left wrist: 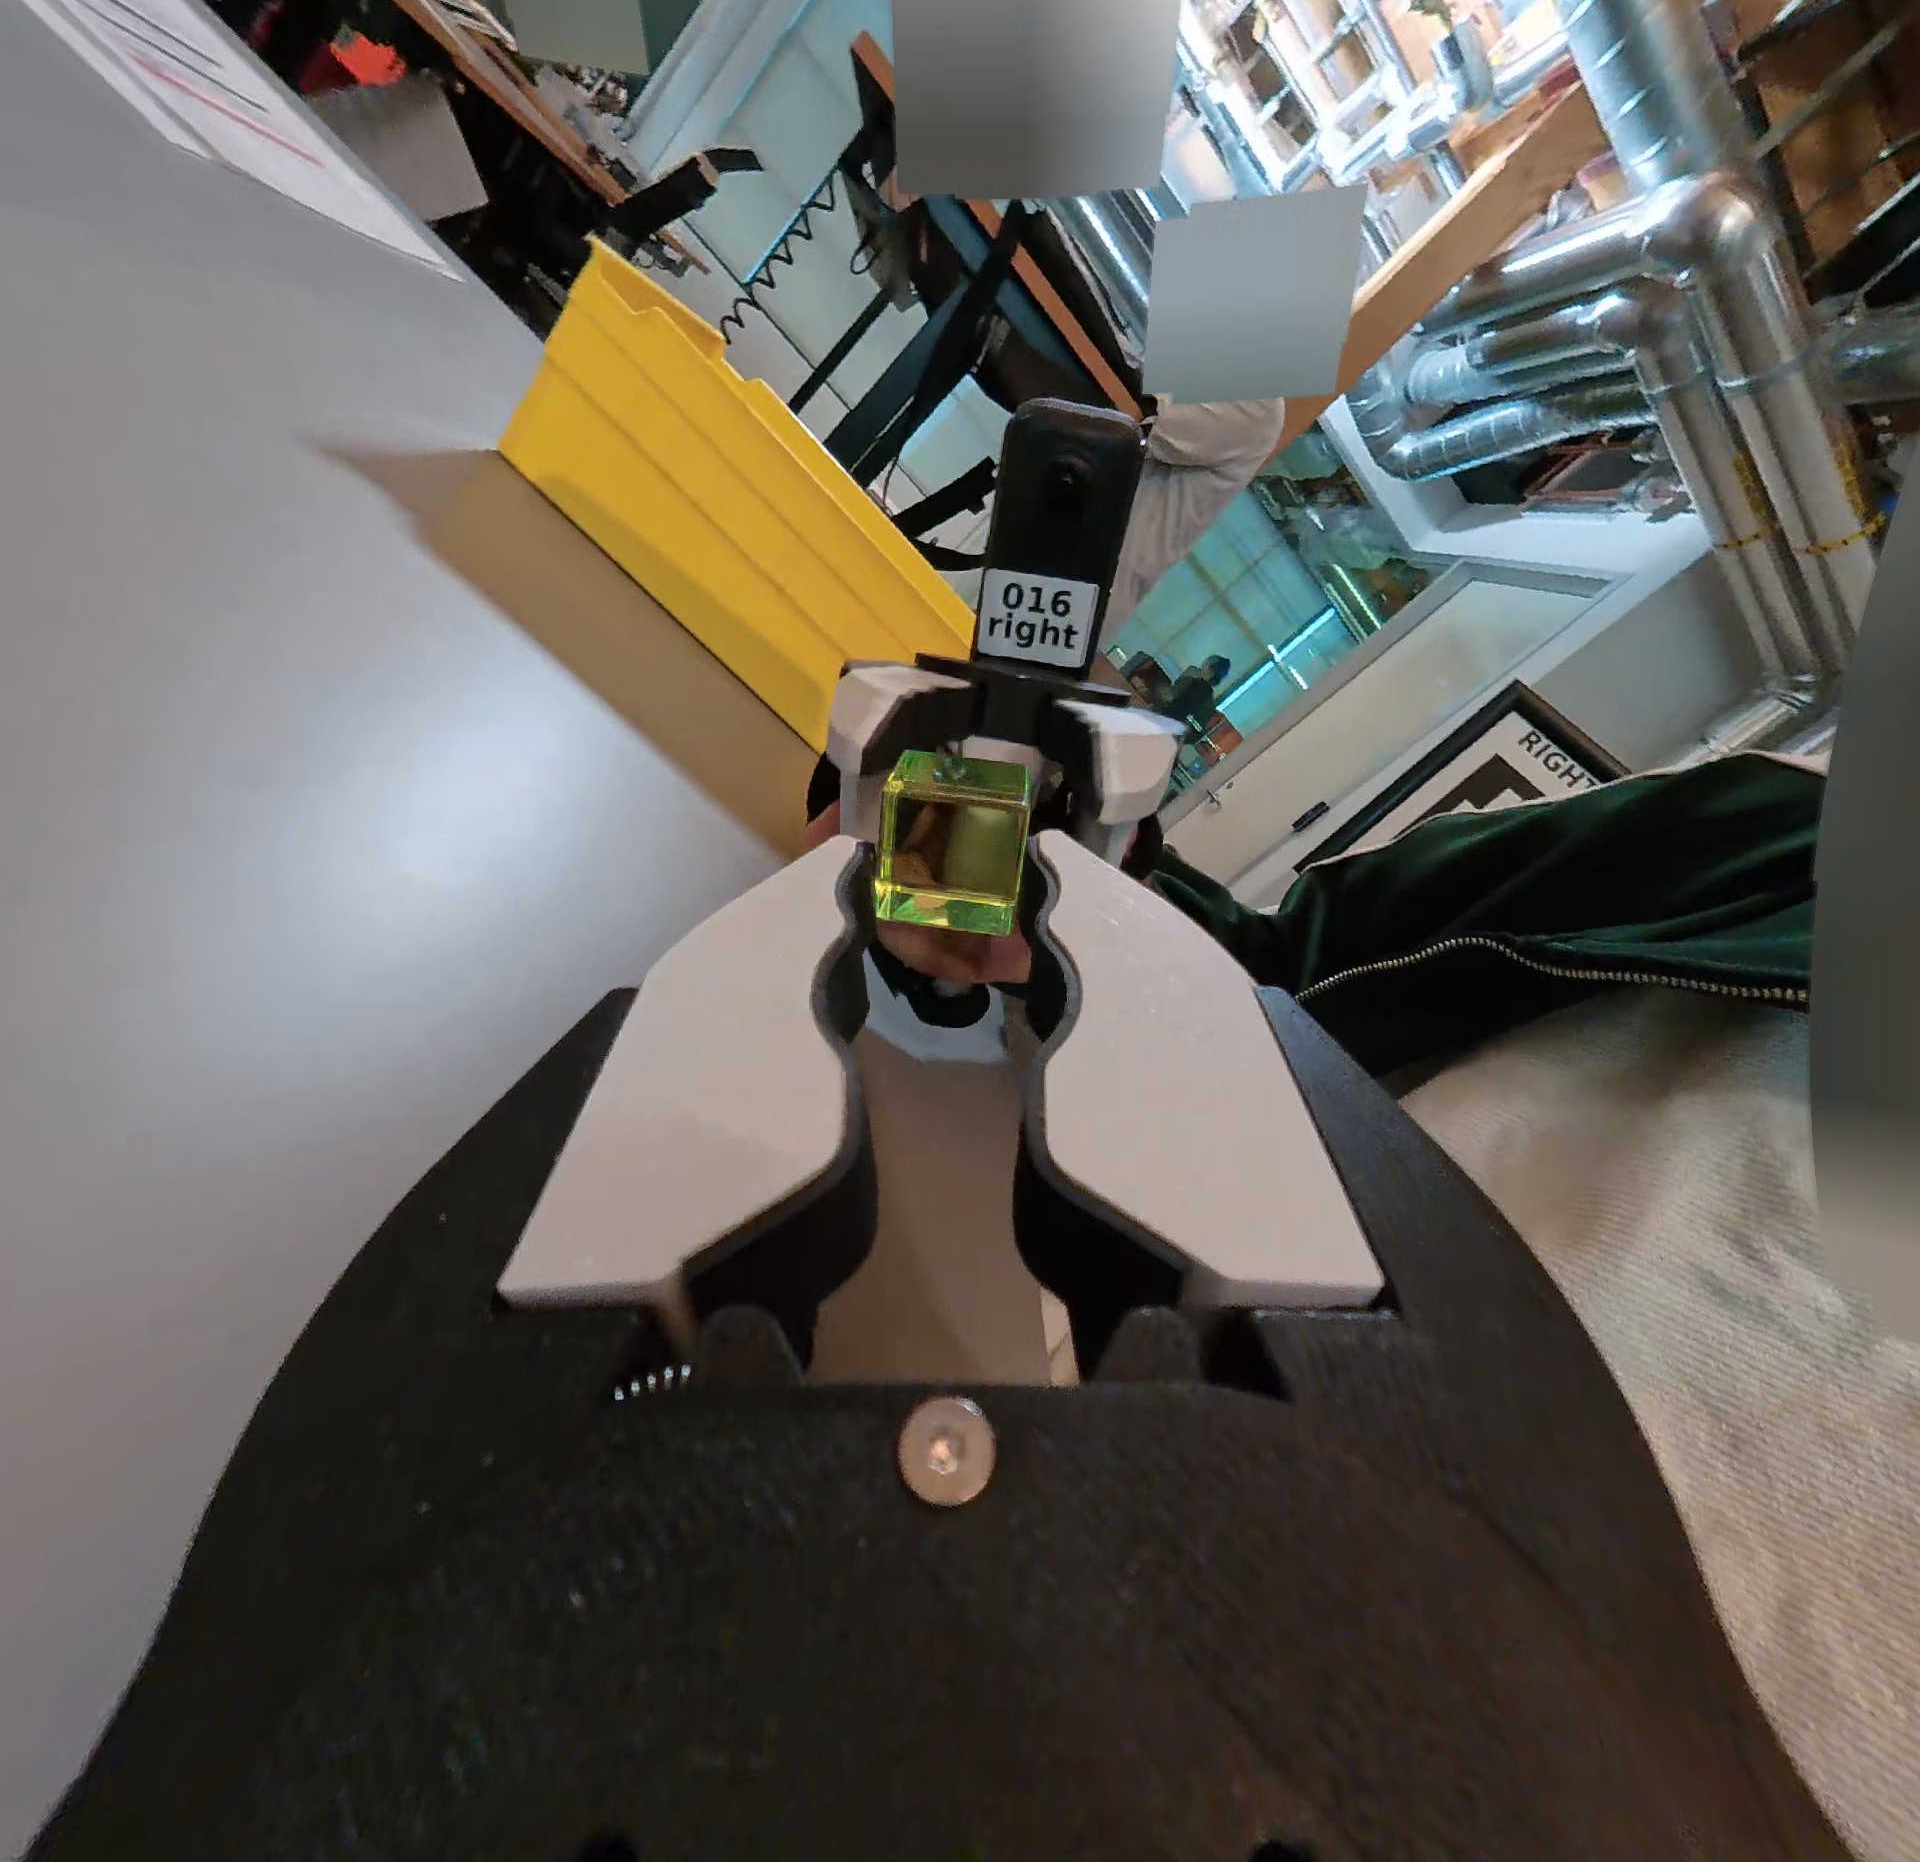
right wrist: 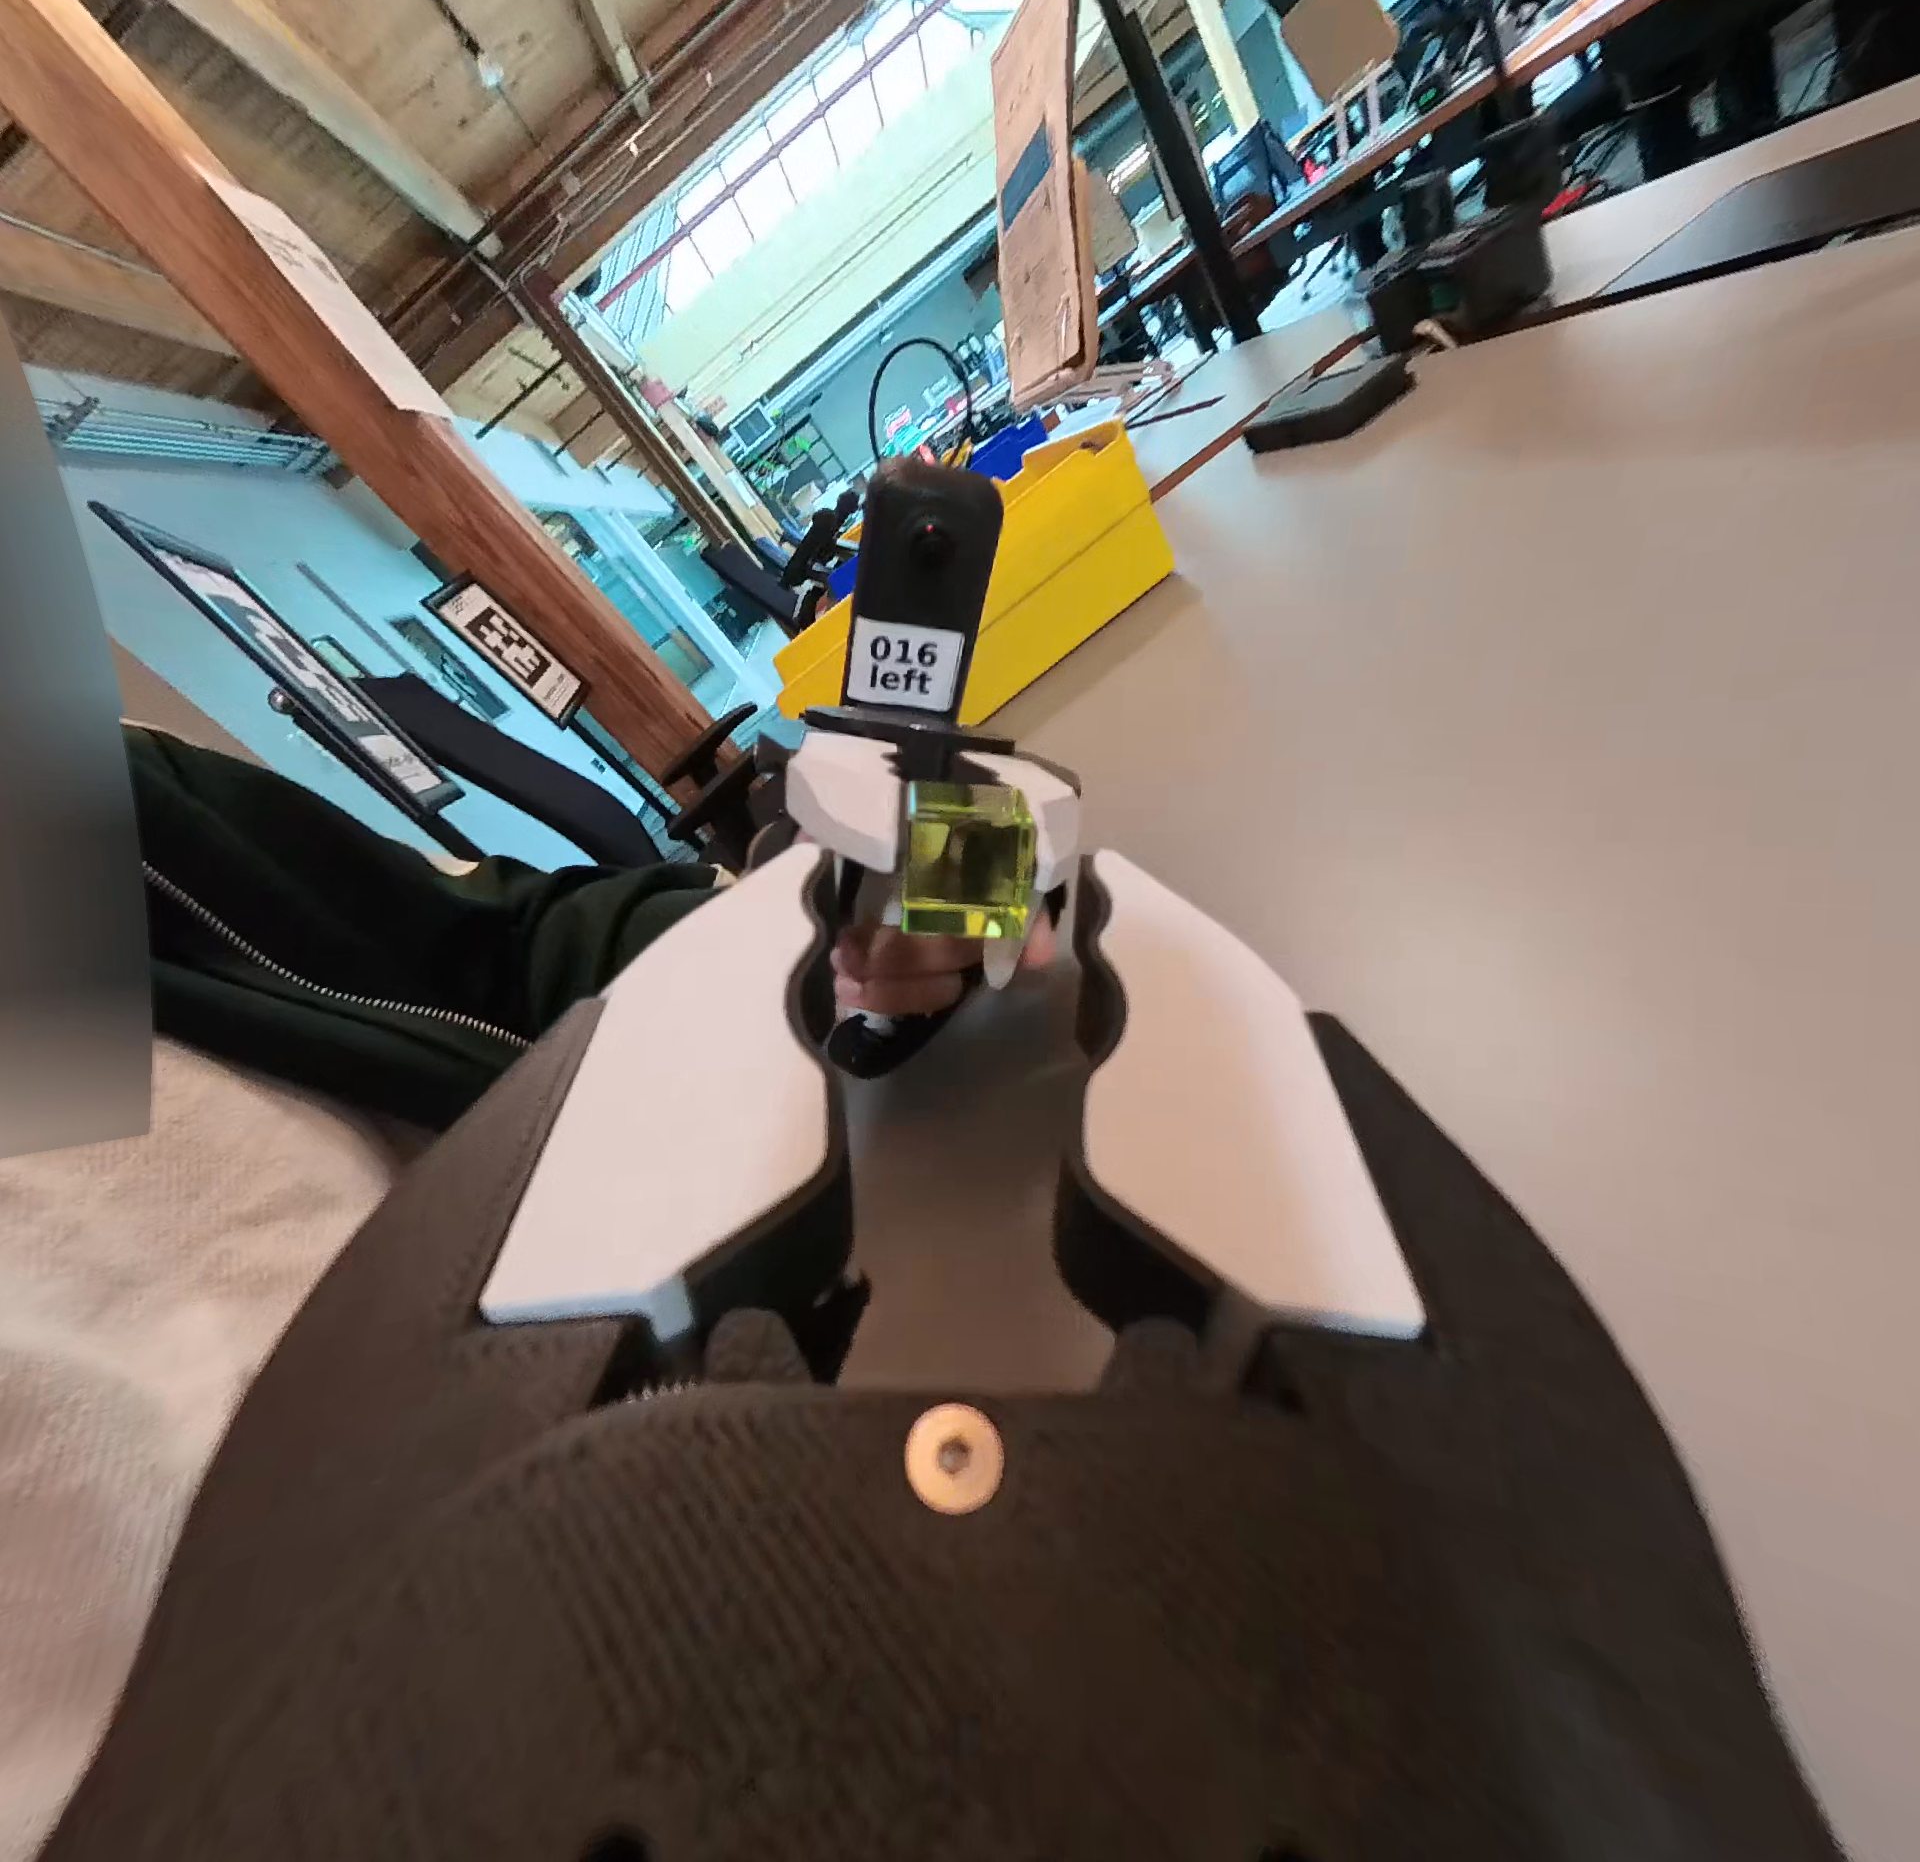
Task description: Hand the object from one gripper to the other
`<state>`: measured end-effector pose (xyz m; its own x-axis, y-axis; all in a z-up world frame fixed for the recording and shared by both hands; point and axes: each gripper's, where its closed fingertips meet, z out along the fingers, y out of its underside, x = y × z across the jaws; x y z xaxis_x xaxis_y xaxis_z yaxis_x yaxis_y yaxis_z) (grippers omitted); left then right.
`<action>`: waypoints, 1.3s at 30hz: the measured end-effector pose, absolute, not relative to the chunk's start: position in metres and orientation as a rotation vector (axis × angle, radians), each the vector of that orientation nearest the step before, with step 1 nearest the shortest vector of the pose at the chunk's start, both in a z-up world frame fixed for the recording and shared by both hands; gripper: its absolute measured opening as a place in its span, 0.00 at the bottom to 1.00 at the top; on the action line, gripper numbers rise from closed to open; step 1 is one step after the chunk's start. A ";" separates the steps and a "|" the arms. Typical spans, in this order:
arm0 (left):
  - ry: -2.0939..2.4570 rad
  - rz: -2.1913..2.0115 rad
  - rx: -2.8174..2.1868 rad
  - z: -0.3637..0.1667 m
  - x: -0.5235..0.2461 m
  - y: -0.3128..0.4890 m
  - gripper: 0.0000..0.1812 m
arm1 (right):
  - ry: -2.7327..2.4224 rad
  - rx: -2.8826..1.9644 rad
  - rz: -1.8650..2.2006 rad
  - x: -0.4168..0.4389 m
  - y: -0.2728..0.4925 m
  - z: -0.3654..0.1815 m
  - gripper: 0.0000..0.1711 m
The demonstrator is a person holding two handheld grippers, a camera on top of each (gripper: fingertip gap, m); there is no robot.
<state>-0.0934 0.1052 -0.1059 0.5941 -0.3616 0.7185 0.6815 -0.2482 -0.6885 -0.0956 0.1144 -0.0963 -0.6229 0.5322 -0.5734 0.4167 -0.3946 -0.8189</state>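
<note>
Two tongs meet nose to nose: left tongs point(left wrist: 951, 877) grip green cube point(left wrist: 953, 844); right tongs point(right wrist: 951, 903) spread.

Yellow bin point(right wrist: 1049, 576) beside claws, bare tabletop point(right wrist: 1507, 773) rightward

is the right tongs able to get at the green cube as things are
Probably yes: the green cube sits pinched in the left tongs, facing the right tongs, which look open with a finger either side of it and nothing between.

right claw point(right wrist: 951, 898) motion-blurred, cube's point(left wrist: 951, 846) grip contacts unclear
</note>
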 end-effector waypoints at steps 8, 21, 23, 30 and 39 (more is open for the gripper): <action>-0.201 -0.978 -1.555 -0.102 -0.081 0.106 0.14 | -1.683 -1.330 2.271 -0.092 0.109 -0.095 0.18; -0.198 -0.984 -1.554 -0.102 -0.075 0.107 0.14 | -1.728 -1.326 2.246 -0.090 0.104 -0.094 0.15; -0.195 -0.968 -1.557 -0.102 -0.077 0.107 0.19 | -1.670 -1.357 2.307 -0.090 0.109 -0.090 0.15; -0.097 -0.774 -1.564 -0.100 -0.086 0.106 0.26 | -1.494 -1.600 2.550 -0.094 0.127 -0.093 0.15; 0.351 -0.225 -1.683 -0.110 -0.068 0.103 0.21 | -1.588 -1.947 2.721 -0.083 0.102 -0.109 0.15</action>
<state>-0.0679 0.1035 -0.1098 0.9326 -0.3569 -0.0533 -0.1003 -0.1144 -0.9884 -0.0829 0.1025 -0.1092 -0.3359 0.0247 -0.9416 0.8077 -0.5068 -0.3014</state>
